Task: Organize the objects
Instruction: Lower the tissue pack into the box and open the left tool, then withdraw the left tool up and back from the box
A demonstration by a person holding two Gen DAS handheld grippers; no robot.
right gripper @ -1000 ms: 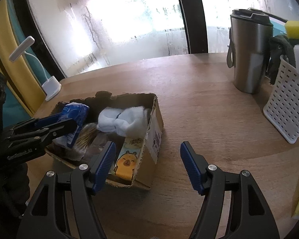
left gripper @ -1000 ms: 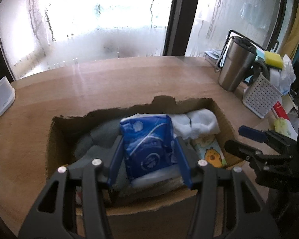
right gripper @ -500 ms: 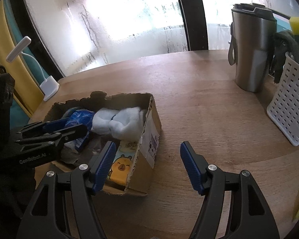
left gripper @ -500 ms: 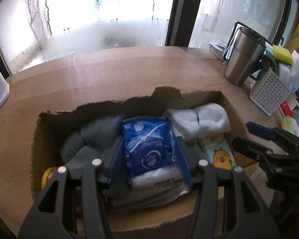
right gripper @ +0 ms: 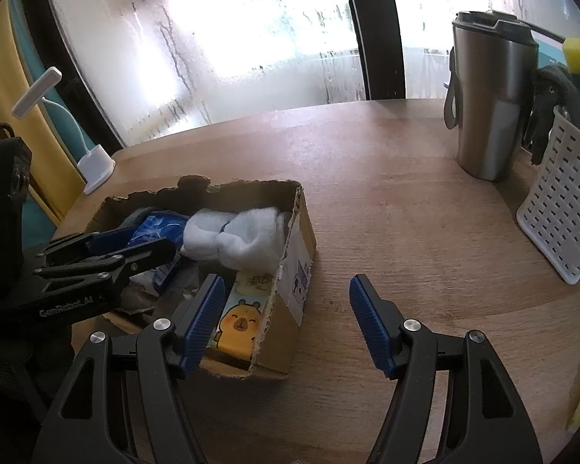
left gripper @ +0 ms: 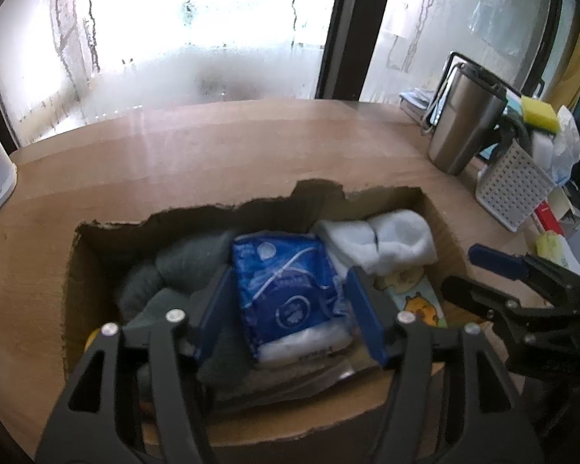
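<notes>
1. The left wrist view looks steeply down along its own fingers into the torn cardboard box (left gripper: 108,239), close above it, facing the fogged window (left gripper: 197,38).
2. The right wrist view sits just right of the box (right gripper: 294,270), angled down over the wooden table (right gripper: 406,232) toward the same window.
3. Both share the box, the steel tumbler (left gripper: 464,116) (right gripper: 491,96), the white basket (left gripper: 514,189) and each other's gripper.

Bright daylight is coming through a large fogged, streaked window (left gripper: 181,38) with a dark vertical frame post (right gripper: 379,27). A round-edged light wooden table (right gripper: 386,201) is catching its glare.
</notes>
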